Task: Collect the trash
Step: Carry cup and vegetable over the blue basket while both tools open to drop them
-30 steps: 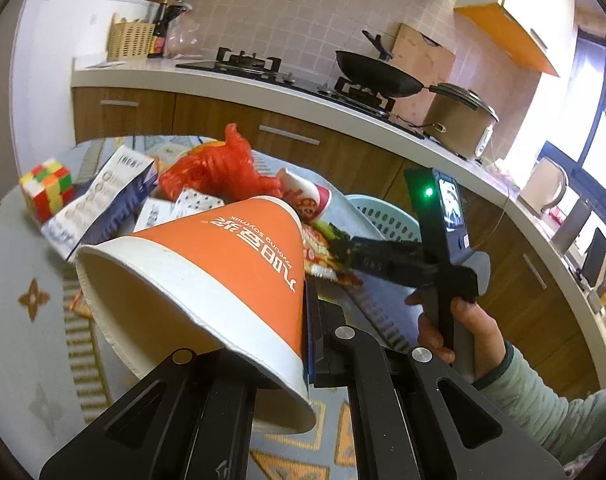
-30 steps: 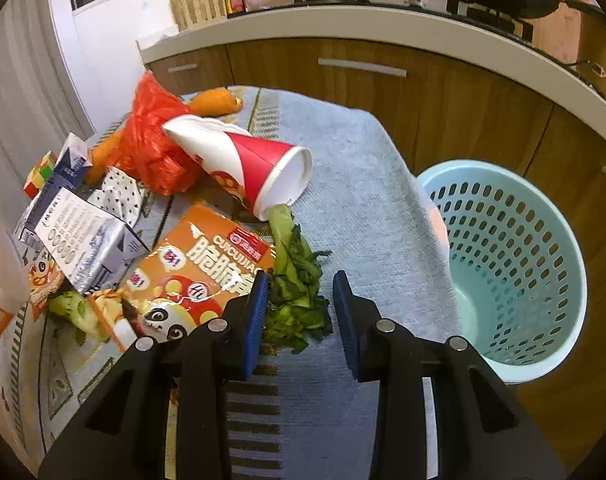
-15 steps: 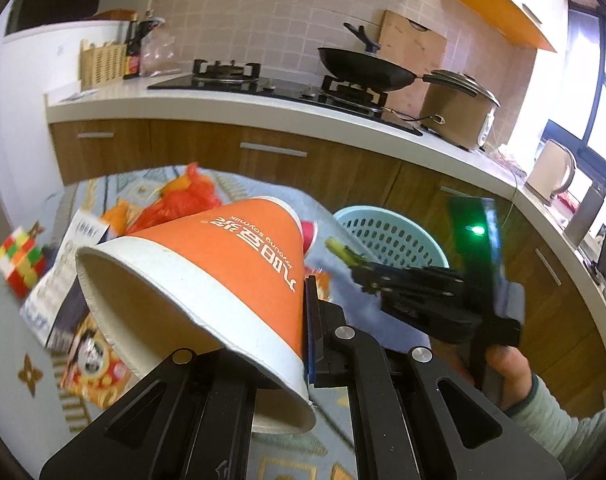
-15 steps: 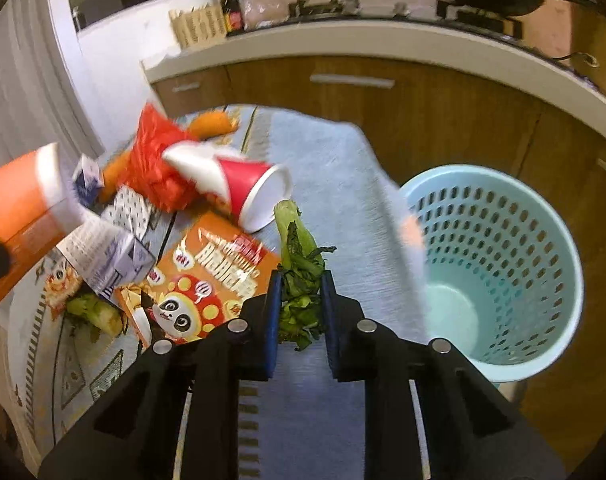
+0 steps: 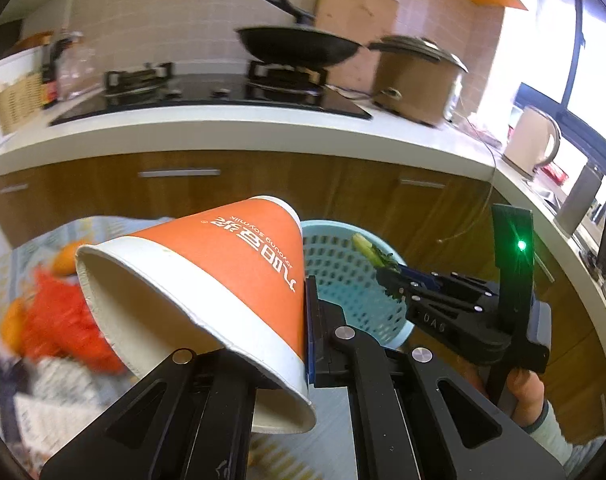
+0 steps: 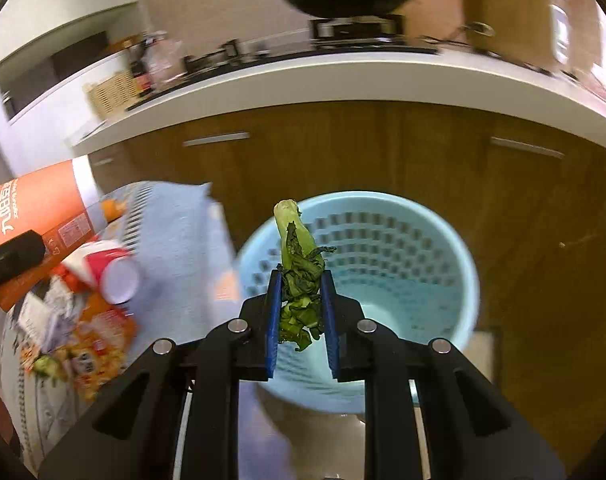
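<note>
My left gripper is clamped on a large orange paper cup with a white rim, one finger inside the mouth and the blue-padded finger against its outer wall; the cup lies tilted on its side, open mouth towards the camera. My right gripper has its blue pads pinched narrowly on a wilted green leafy vegetable with a pale stalk, the stalk end sticking out past the fingertips. That vegetable hangs in front of the open mouth of the light blue perforated plastic basket, which stands beside the brown wooden cabinet fronts. From the left wrist view, the right gripper sits over the basket rim, just beyond the cup. To the left, on the pale blue patterned tablecloth, remain a red and white paper cup lying on its side and an orange snack packet, both blurred.
</note>
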### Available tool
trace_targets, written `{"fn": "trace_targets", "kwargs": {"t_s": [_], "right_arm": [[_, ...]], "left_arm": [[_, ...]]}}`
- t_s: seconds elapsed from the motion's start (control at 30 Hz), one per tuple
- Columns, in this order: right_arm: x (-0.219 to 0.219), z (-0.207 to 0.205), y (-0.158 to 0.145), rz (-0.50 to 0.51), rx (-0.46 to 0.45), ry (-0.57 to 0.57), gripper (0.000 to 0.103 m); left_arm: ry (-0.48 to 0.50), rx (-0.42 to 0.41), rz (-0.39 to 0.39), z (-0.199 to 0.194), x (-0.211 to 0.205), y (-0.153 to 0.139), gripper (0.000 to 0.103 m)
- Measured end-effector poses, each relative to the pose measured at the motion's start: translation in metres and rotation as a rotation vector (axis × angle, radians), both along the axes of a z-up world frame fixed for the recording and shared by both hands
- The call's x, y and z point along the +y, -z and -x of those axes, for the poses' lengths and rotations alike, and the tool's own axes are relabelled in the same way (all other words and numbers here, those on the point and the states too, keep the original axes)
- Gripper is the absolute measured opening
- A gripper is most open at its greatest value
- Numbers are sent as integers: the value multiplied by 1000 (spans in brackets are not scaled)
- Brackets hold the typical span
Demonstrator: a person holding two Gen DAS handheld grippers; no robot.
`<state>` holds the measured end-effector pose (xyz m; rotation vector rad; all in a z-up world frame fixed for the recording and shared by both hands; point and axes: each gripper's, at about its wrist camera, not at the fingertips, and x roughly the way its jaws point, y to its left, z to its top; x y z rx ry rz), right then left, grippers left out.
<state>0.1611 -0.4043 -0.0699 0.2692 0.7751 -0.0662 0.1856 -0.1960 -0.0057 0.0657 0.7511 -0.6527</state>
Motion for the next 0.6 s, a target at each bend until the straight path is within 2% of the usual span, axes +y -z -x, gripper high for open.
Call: {"fn": "trace_targets", "kwargs": {"t_s": [0.13, 0.23, 0.3, 0.53, 0.6], "right_arm": [[-29, -10, 18, -22, 59, 53, 16], [-45, -18, 36, -45, 120, 79, 16], [-53, -21, 50, -62, 157, 88, 16], [-61, -28, 73, -88, 216, 105, 17], [-64, -28, 75, -95, 222, 108, 18]], "left_arm": [[44, 68, -28, -19, -40, 20, 1], [88, 207, -15, -38, -63, 45, 1], [103, 257, -12, -45, -73, 57, 1], [112, 305, -70, -56, -95, 89, 2], [111, 314, -76, -57, -97, 92, 13]]}}
